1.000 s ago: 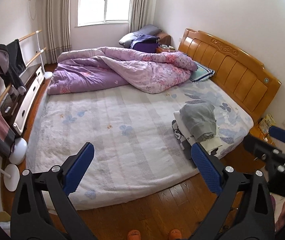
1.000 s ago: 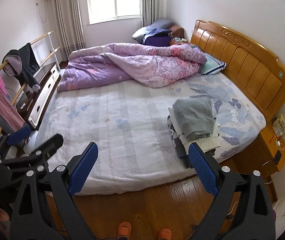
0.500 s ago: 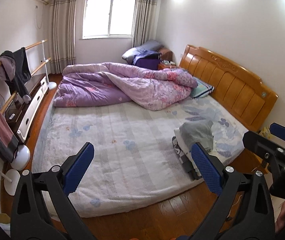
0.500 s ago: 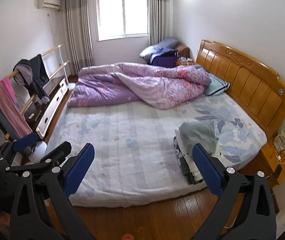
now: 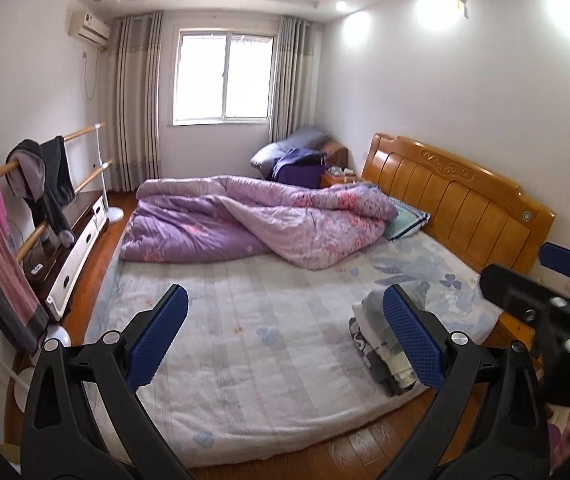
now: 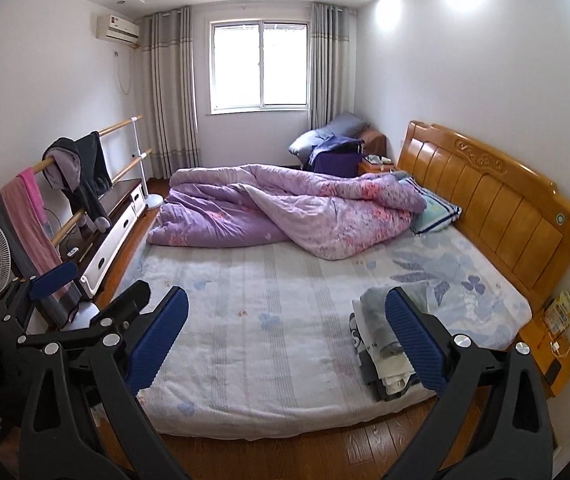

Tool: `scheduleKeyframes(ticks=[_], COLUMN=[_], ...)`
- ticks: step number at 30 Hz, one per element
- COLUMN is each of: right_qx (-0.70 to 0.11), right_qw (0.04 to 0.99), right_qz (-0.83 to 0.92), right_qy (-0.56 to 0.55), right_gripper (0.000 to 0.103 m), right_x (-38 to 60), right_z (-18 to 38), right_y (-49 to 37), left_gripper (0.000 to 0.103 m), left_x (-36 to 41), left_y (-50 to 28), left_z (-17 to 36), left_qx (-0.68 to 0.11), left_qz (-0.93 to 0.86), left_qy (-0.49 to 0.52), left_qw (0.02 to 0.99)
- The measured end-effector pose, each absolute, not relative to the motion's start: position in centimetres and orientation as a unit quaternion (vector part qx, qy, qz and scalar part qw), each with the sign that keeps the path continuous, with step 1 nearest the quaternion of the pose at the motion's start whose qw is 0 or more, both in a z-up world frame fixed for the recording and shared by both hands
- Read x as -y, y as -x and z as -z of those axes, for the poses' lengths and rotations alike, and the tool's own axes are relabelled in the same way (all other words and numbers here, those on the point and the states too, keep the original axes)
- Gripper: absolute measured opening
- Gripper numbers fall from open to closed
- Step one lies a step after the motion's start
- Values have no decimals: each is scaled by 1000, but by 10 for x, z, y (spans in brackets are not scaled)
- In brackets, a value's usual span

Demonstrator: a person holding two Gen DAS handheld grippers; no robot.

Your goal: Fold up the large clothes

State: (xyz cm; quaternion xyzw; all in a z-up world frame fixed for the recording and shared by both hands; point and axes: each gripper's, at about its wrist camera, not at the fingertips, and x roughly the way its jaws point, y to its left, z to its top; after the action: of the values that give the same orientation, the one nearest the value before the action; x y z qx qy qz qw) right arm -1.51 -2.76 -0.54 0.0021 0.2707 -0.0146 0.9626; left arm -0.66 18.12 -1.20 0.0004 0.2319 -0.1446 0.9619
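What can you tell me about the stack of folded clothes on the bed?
The stack of folded clothes sits on the bed near its front edge, toward the headboard side. A soft grey piece lies on top, over white pieces, one with dark print, and dark ones at the bottom. The layers are roughly squared, edges slightly uneven. It rests only on the floral sheet; nothing grips it. A gripper finger in front hides part of it in both views.

you have a big bare stretch of bed (image 6: pixel 269 320) in front of you, wide enough for both hands. a pile of folded clothes (image 6: pixel 381 344) sits on the near right edge, and a purple quilt (image 6: pixel 285 208) fills the far side. a rack (image 5: pixel 9 216) stands on your left.
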Motion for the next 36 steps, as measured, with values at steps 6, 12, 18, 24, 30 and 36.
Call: scheduleKeyframes(ticks=[6,12,18,24,30,36], right_qx=[-253,-244,-222,-212,-213,-218], right_qw=[967,969,974,976,976,975], right_qz=[22,24,38,41,36,33], right_qy=[8,5,4,1,-3,-6], right_gripper=[95,95,95,95,95,95], right_x=[28,32,32,32,32,31], right_z=[-2,-5,-8,-9,-9,-7], right_y=[23,27,41,49,51,51], left_gripper=[98,98,98,98,98,98], left_x=[-181,-180,-185,-192,-190,-190], left_y=[15,23,23,25,28,28], left_z=[0,-6,-10,-15,-16,-17], left_qx=[-217,-210,-203,-201,-200,-203], left_qz=[141,141,135,127,126,126], left_qy=[-2,0,3,15,12,10], left_qw=[966,968,970,971,972,971])
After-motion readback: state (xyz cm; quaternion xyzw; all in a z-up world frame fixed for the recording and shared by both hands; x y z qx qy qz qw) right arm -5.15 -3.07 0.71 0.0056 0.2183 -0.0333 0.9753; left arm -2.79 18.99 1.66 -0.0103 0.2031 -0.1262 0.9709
